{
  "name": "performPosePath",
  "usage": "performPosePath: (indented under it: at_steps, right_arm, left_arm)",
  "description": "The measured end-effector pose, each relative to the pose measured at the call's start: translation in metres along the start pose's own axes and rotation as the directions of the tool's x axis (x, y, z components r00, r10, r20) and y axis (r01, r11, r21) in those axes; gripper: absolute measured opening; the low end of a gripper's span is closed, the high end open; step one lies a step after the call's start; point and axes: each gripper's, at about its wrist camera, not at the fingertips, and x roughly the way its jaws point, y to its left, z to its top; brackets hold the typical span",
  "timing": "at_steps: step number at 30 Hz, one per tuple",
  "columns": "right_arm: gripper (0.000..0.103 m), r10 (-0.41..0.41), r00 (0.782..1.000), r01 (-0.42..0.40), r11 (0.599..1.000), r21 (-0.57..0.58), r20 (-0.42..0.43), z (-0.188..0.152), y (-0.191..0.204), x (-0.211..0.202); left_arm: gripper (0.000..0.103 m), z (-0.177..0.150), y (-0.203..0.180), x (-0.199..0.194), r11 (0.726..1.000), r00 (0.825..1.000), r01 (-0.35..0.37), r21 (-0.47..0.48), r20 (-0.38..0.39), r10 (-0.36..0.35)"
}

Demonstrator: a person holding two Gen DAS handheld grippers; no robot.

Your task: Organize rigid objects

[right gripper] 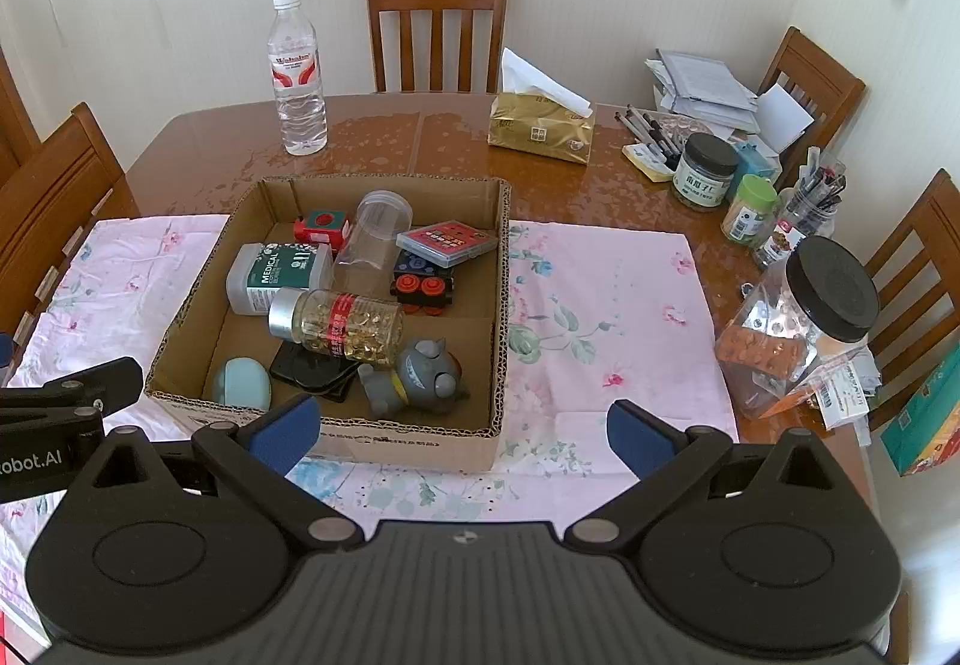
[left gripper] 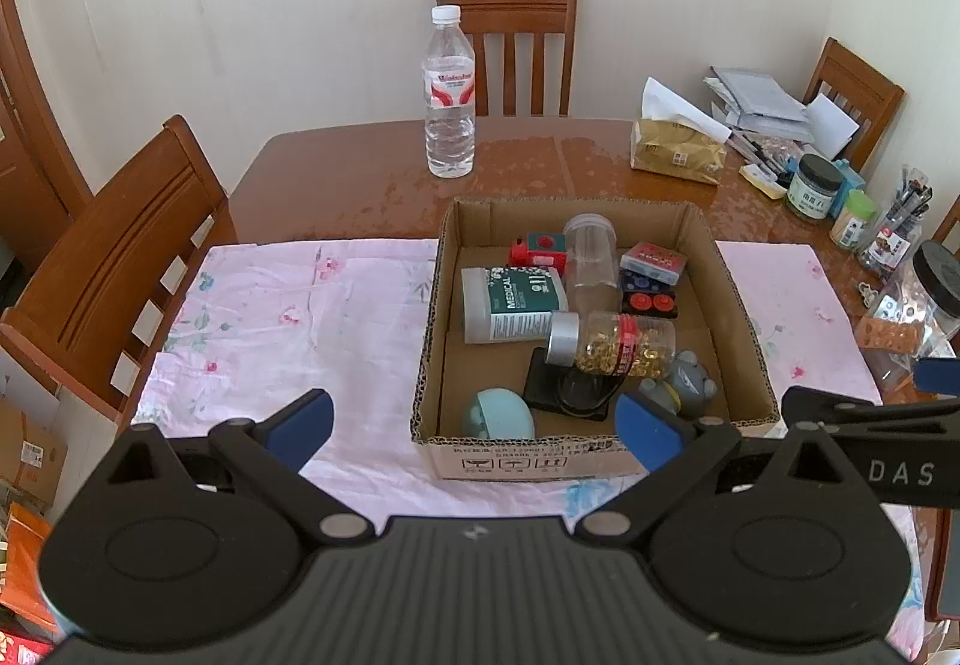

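A cardboard box (left gripper: 432, 317) (right gripper: 503, 269) stands on a pink floral cloth (left gripper: 288, 317) (right gripper: 612, 305). In it lie a capsule bottle (left gripper: 612, 344) (right gripper: 336, 318), a white medical bottle (left gripper: 510, 302) (right gripper: 276, 272), a clear jar (left gripper: 591, 260) (right gripper: 372, 239), a red cube (left gripper: 537, 248) (right gripper: 321, 228), a card case (left gripper: 653, 260) (right gripper: 447, 240), a grey toy (left gripper: 687, 380) (right gripper: 420, 374), a teal round object (left gripper: 498, 414) (right gripper: 241, 382) and a black case (left gripper: 549, 386) (right gripper: 303, 368). My left gripper (left gripper: 474, 428) is open and empty before the box. My right gripper (right gripper: 462, 428) is open and empty at the box's front right.
A water bottle (left gripper: 449, 95) (right gripper: 296, 77) stands behind the box. A tissue pack (left gripper: 675, 149) (right gripper: 543, 125), jars (right gripper: 705, 172), pens, papers and a black-lidded jar (right gripper: 804, 317) crowd the table's right side. Wooden chairs (left gripper: 120, 257) surround the table.
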Motion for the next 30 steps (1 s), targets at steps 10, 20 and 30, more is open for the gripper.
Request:
performPosePath:
  at_steps: [10,20,30]
  right_arm:
    - [0.103,-0.003,1.0,0.003,1.0,-0.001,0.0,0.0002,0.0004,0.0012]
    - [0.103,-0.006,1.0,0.006,1.0,0.0,0.002,-0.0004,0.0012,0.0017]
    - [0.103,-0.005,1.0,0.005,1.0,0.001,0.005,-0.002,0.0004,-0.0008]
  left_arm:
    - [0.1,0.0001,-0.0008,-0.0001,1.0,1.0,-0.003,-0.001,-0.003,0.003]
    - [0.1,-0.0001,-0.0006,-0.0011,1.0,1.0,-0.005,-0.002,-0.003,0.005]
    - [0.1,-0.0012,-0.0013,-0.0036,1.0,1.0,-0.007,-0.003,-0.005,0.007]
